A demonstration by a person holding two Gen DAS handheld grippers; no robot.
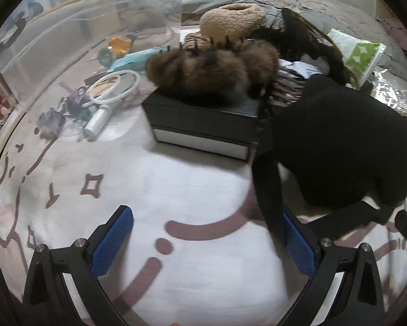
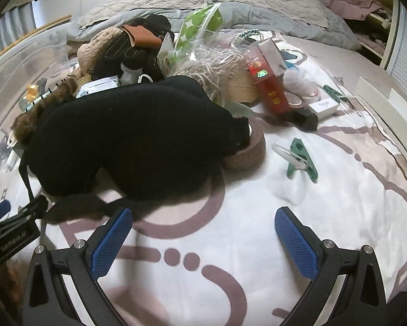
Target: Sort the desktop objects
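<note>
A large black fabric piece (image 1: 339, 141) with thin straps lies on the bed sheet. In the right wrist view the black fabric (image 2: 127, 135) partly covers a round woven basket (image 2: 247, 152). My left gripper (image 1: 206, 241) is open just above the sheet, left of the fabric. One black strap (image 1: 266, 190) runs down past its right finger, not pinched. My right gripper (image 2: 203, 241) is open too, with nothing between its fingers, in front of the fabric's near edge. A green clip with a clear ring (image 2: 301, 157) lies to the right of the basket.
A black box (image 1: 200, 119) carries a brown fur piece (image 1: 211, 73), with a white ring-shaped handheld device (image 1: 113, 87) to its left. A red box (image 2: 268, 87), a small white box (image 2: 324, 107), a green dotted bag (image 2: 200, 24) and pillows sit further back.
</note>
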